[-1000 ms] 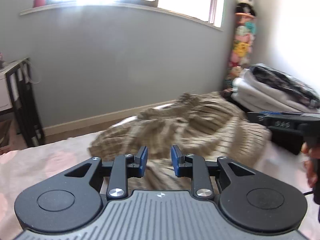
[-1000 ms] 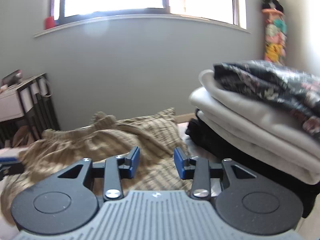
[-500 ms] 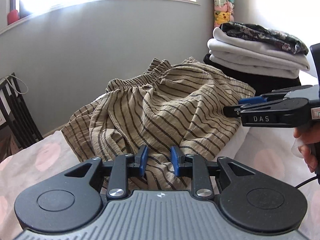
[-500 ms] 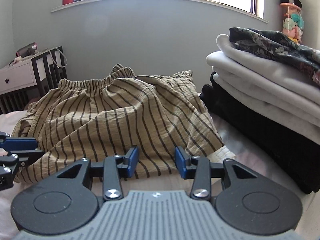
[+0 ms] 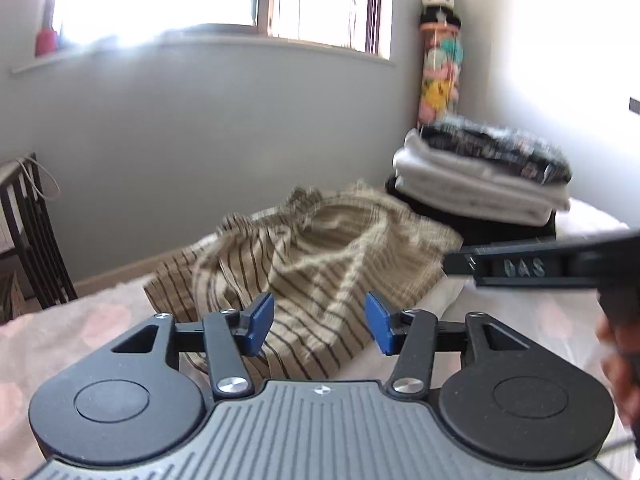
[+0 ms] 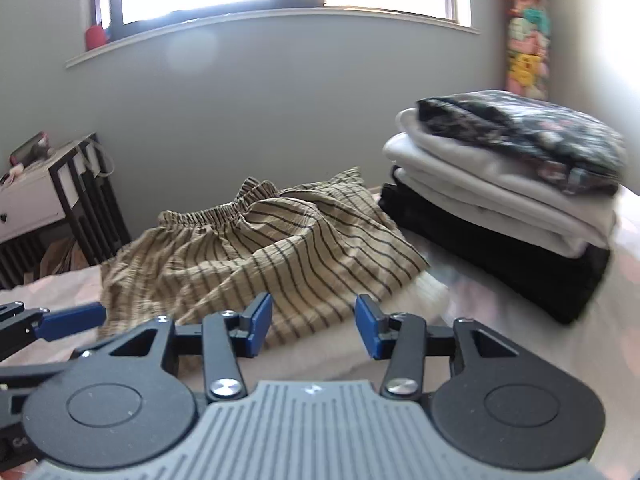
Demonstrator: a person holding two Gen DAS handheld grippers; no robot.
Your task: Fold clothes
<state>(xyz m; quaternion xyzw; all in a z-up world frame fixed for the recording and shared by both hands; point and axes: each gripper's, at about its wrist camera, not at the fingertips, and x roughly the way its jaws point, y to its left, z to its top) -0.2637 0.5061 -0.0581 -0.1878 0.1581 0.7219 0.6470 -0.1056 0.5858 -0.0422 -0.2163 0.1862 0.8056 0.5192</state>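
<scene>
Two claws hover low over the bed (image 6: pixel 520 344), both spread wide and pinching nothing. Left of the striped garment (image 6: pixel 260 252), a dark-framed side table (image 6: pixel 52 196) stands by the grey wall. The left claw (image 5: pixel 320 322) sits just in front of the garment's near hem, its blue pads apart with striped cloth visible between them but not touching. The tan garment, dark-striped with a gathered elastic waistband, lies crumpled on the bed in the middle of both views. The right claw (image 6: pixel 314 324) hangs near the garment's front right corner. Right of the garment, touching its edge, rises a stack of folded clothes (image 6: pixel 504 196).
</scene>
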